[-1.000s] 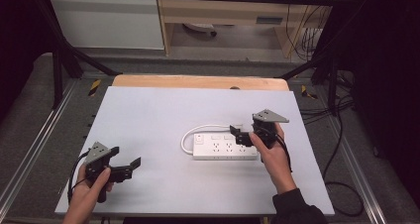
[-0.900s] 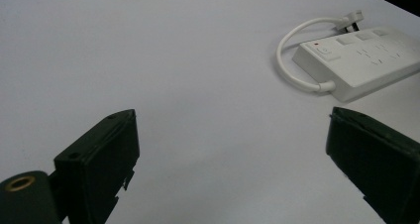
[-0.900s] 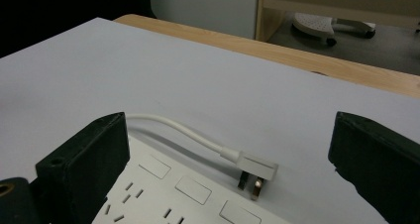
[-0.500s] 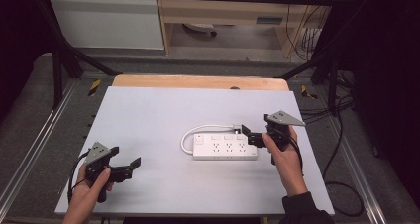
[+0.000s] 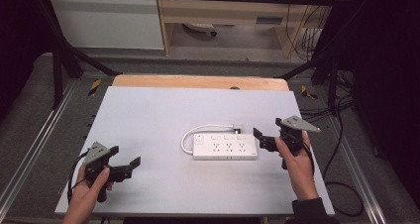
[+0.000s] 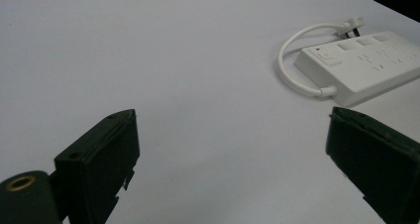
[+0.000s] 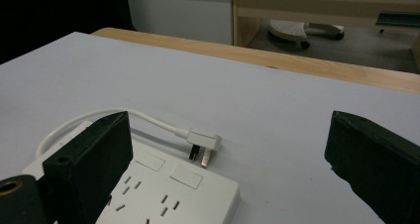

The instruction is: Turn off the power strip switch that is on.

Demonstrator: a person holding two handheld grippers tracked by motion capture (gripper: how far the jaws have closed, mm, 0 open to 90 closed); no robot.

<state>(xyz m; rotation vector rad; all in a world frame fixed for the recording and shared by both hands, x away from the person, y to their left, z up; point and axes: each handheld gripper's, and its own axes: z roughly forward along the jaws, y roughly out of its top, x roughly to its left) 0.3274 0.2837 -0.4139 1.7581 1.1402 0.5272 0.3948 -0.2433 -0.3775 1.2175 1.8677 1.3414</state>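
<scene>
The white power strip (image 5: pixel 225 147), mid-surface and right of centre, looks rigid, light and slick, so it's probably best pinched across its short width by the wide-open, empty right hand-held gripper (image 5: pixel 261 139) just beside its right end.

A pale grey surface (image 5: pixel 148 110) sits on a wooden top whose far edge (image 5: pixel 198 82) shows bare. Black frame bars (image 5: pixel 59 45) stand at the left and right. Grey floor (image 5: pixel 29 115) lies around, with metal rails (image 5: pixel 29 154) along both sides. Far off stand a white cabinet (image 5: pixel 106 21) and a wooden shelf unit (image 5: pixel 223 11). Cables (image 5: pixel 341 135) trail on the right. The room's edges are dark.
</scene>
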